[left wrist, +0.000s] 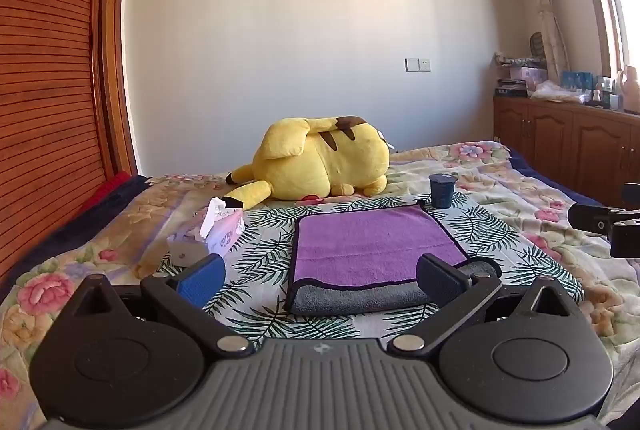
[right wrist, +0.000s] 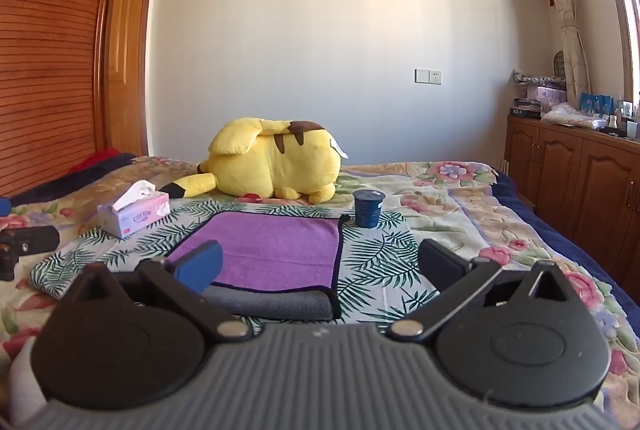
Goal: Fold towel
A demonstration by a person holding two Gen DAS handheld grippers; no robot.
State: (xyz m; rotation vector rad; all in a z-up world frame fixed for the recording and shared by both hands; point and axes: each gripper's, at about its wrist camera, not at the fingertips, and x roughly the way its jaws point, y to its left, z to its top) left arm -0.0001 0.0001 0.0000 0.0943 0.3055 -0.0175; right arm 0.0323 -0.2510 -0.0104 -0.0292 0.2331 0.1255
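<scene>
A purple towel [left wrist: 372,244] with a dark border and grey underside lies flat on a palm-leaf cloth on the bed; its near edge is rolled over, showing grey. It also shows in the right wrist view [right wrist: 276,248]. My left gripper [left wrist: 320,280] is open and empty, hovering just in front of the towel's near edge. My right gripper [right wrist: 320,268] is open and empty, in front of the towel's near right corner. The right gripper's body shows at the right edge of the left wrist view [left wrist: 604,226].
A yellow plush toy [left wrist: 320,160] lies behind the towel. A dark blue cup [left wrist: 442,190] stands at the towel's far right corner. A tissue box [left wrist: 216,230] sits to the left. Wooden cabinets [right wrist: 580,174] line the right wall.
</scene>
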